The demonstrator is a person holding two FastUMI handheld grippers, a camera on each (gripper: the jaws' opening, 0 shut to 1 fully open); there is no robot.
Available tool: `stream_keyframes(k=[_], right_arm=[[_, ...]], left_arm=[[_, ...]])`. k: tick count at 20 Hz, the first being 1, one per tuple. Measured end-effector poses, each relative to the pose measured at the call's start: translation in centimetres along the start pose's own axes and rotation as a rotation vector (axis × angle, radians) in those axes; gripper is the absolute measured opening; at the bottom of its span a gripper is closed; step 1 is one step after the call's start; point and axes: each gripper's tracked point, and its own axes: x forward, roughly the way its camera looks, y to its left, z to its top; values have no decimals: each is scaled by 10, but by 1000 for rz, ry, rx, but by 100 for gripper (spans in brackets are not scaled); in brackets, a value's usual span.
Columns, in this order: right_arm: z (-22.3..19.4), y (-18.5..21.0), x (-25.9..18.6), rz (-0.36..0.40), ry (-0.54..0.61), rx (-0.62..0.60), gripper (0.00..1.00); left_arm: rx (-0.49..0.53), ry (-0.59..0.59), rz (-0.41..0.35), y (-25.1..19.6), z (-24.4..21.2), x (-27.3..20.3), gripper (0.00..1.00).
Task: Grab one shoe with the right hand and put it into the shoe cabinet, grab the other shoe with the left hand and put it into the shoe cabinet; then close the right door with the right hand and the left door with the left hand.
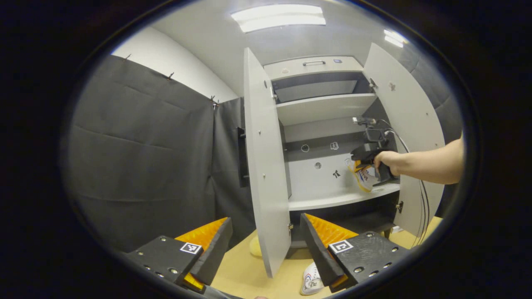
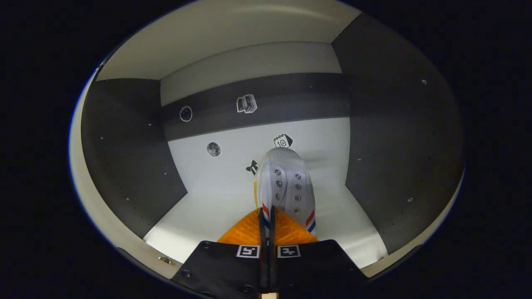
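Note:
In the right gripper view my right gripper (image 2: 268,211) is shut on the heel end of a white shoe (image 2: 285,182) with red and blue stripes. The shoe's toe points at the cabinet's back wall, over the middle shelf (image 2: 199,216). The left gripper view shows the same right gripper (image 1: 358,166) and shoe (image 1: 364,177) inside the shoe cabinet, held by a person's hand (image 1: 388,160). The second white shoe (image 1: 311,281) lies on the floor, partly hidden by one finger of my left gripper (image 1: 266,219). My left gripper stands open, holding nothing, in front of the cabinet.
Both cabinet doors stand open: the left door (image 1: 265,166) edge-on just ahead of my left gripper, the right door (image 1: 409,133) swung wide. A pale yellowish object (image 1: 254,247) lies on the wooden floor (image 1: 245,274) by the left door. Black cloth walls (image 1: 145,158) stand at the left.

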Motion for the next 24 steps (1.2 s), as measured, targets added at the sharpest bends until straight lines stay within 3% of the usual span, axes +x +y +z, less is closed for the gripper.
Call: stream_keyframes(k=[9,11,13,14,15,18,24], right_arm=[[-28,-3,47,-82,106,12,2],[-33,1,46,-65,111,10,7],[-32,7,37,-38,93,-2,17],[-30,6,29,-41,76,-26,36],[-26,10,20,-22,47,-38,41],[-15,14,-20,19,-58,-42,94],[-6,3,-123,54,-272,-95,98]], left_arm=[[11,6,34,3,-3,1,94],[15,10,34,4,-4,2,94],[19,20,26,2,-5,2,94],[20,25,19,2,-6,2,95],[19,27,11,1,-5,1,95],[10,31,-26,-3,-7,2,94],[-53,53,-136,-17,-14,4,95]])
